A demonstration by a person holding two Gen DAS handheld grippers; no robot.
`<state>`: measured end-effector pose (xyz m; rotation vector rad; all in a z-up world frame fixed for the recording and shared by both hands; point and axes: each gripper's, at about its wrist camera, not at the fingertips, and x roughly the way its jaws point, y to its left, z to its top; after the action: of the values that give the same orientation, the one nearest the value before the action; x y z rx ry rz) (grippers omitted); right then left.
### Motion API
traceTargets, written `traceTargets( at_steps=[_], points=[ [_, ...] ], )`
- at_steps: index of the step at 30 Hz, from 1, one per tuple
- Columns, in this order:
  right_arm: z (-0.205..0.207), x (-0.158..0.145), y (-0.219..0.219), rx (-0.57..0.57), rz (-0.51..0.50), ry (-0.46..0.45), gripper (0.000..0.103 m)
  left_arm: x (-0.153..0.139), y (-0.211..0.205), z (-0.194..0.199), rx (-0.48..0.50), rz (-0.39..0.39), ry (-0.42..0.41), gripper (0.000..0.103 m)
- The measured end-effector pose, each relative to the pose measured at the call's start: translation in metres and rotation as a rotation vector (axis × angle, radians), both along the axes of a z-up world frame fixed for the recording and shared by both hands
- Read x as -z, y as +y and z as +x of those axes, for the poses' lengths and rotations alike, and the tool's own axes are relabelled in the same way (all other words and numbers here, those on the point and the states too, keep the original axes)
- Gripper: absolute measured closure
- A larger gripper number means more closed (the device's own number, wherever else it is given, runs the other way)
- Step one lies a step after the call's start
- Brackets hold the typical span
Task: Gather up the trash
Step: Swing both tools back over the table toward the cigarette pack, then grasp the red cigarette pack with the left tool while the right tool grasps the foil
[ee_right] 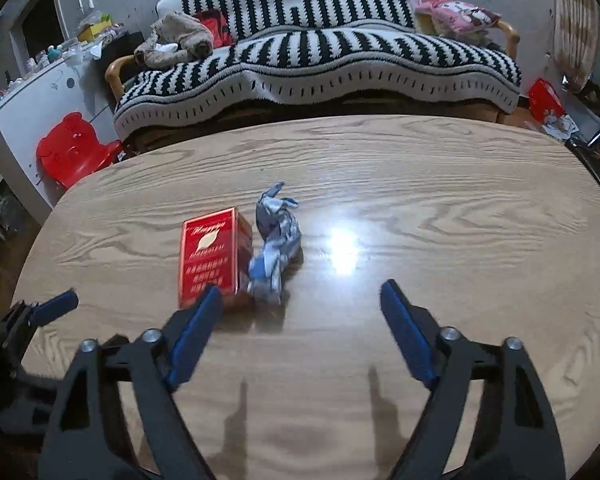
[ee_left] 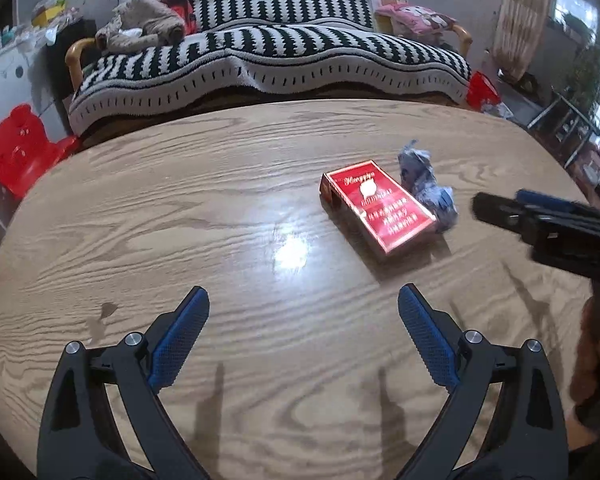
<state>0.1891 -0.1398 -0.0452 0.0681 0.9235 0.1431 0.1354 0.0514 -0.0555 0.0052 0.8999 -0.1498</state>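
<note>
On my wooden table [ee_left: 180,208] a red cigarette pack [ee_left: 378,206] lies flat with a crumpled blue-and-white wrapper [ee_left: 428,184] touching its side; the printing on both is too blurred for me to read. My left gripper [ee_left: 304,312] hangs over bare wood with its jaws wide apart and nothing between them; my right gripper [ee_right: 302,300] is likewise spread and empty, its left finger's tip [ee_right: 210,300] covering the pack's near corner, so I cannot tell whether it touches. In the left view the right gripper is smeared and cut off at the edge; the striped sofa [ee_right: 320,52] behind is partly hidden by the table.
</note>
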Motion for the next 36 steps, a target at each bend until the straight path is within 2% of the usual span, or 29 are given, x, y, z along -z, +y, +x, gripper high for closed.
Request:
traceTargets(
  at_steps=[5, 7, 9, 11, 12, 13, 19, 25, 33, 34, 35, 36],
  points=[
    [0.038, 0.022, 0.004, 0.004, 0.028, 0.043, 0.034, 0.005, -0.01, 0.017, 0.002, 0.014, 0.023, 0.01],
    [0.051, 0.03, 0.006, -0.008, 0.044, 0.065, 0.042, 0.007, -0.011, 0.022, 0.002, 0.006, 0.032, 0.01],
    [0.059, 0.038, 0.01, -0.027, 0.041, 0.079, 0.047, 0.01, -0.013, 0.029, -0.008, -0.008, 0.044, 0.01],
    [0.062, 0.043, 0.012, -0.045, 0.048, 0.094, 0.057, 0.014, -0.015, 0.034, -0.015, -0.018, 0.054, 0.01],
    [0.063, 0.043, 0.012, -0.049, 0.044, 0.089, 0.071, 0.016, -0.018, 0.037, -0.018, -0.02, 0.06, 0.01],
    [0.064, 0.044, 0.011, -0.054, 0.044, 0.092, 0.08, 0.018, -0.019, 0.04, -0.021, -0.02, 0.064, 0.01],
    [0.055, 0.03, -0.029, 0.002, 0.08, 0.07, 0.08, 0.023, -0.037, 0.057, -0.052, -0.078, 0.09, 0.01],
    [0.03, 0.018, -0.064, 0.03, 0.068, 0.062, 0.08, 0.023, -0.066, 0.068, -0.077, -0.044, 0.074, 0.009],
    [-0.014, 0.011, -0.094, 0.022, -0.008, 0.056, 0.08, 0.034, -0.083, 0.083, -0.171, -0.025, 0.125, 0.01],
    [-0.019, 0.011, -0.097, 0.023, -0.016, 0.055, 0.08, 0.035, -0.084, 0.083, -0.172, -0.019, 0.124, 0.011],
    [-0.024, 0.011, -0.1, 0.024, -0.02, 0.056, 0.081, 0.034, -0.086, 0.081, -0.174, -0.005, 0.114, 0.022],
    [-0.031, 0.01, -0.105, 0.026, -0.027, 0.055, 0.081, 0.032, -0.087, 0.08, -0.175, 0.008, 0.107, 0.039]
  ],
)
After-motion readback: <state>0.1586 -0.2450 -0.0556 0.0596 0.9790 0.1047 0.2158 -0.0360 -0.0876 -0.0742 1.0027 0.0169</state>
